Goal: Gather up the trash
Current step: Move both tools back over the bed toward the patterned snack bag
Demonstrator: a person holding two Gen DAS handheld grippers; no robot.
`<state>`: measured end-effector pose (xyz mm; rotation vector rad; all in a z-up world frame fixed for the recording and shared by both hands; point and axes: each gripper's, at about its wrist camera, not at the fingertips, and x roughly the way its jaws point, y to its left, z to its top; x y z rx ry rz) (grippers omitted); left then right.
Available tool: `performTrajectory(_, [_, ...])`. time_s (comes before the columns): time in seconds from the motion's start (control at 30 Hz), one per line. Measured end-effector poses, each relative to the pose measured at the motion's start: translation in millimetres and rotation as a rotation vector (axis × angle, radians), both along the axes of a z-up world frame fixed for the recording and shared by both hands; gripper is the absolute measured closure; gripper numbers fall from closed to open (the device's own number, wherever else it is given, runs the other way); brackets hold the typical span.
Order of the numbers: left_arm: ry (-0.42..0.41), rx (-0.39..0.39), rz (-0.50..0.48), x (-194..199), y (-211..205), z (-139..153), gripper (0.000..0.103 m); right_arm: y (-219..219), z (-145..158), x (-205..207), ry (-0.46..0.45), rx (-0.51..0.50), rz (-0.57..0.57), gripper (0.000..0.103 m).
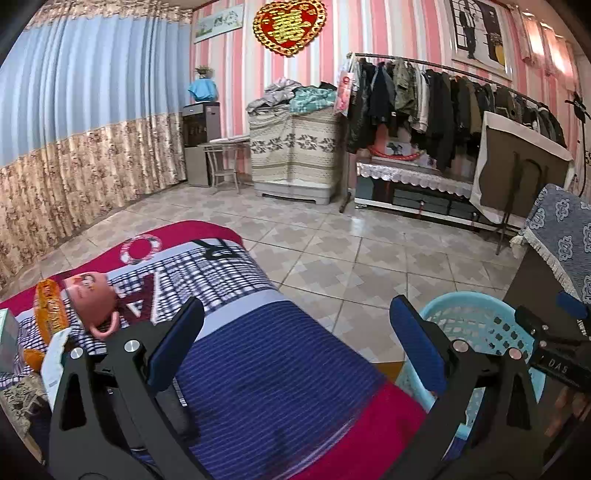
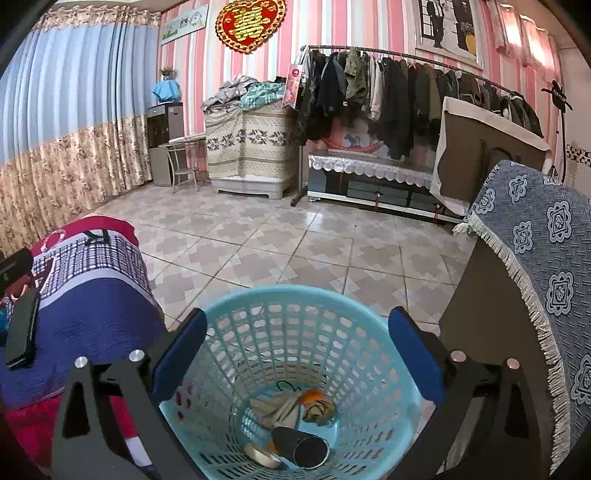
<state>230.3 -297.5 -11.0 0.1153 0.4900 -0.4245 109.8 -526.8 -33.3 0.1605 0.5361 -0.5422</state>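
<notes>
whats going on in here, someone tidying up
Yes, a person with a gripper in each hand is collecting trash. The right gripper hangs open and empty over the blue basket, which already holds a dark cup, a tape roll and crumpled scraps. The left gripper is open above the bed, holding nothing.

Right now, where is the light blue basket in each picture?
Left wrist view: the light blue basket sits at the lower right, partly hidden behind the left tool's right finger.
Right wrist view: the basket fills the bottom middle, between the open fingers of the right tool, with trash inside.
Shared landmark: the red and gold heart decoration on the striped wall.
</notes>
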Motion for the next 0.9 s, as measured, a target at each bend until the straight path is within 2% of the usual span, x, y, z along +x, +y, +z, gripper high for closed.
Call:
performTrajectory(0.4, [-0.020,-0.033,0.109,-21,69,15,0.006,52,18,14,-0.024,-0.063,0.108,0.006])
performTrajectory(0.63, [-0.045,0.009,0.185,-42,118,17,0.006,98,27,23,-0.043,-0.083,0.205,0.006])
performTrajectory(0.9, [-0.036,0.010,0.290,-55,185,17,0.006,150,28,33,-0.050,-0.083,0.326,0.006])
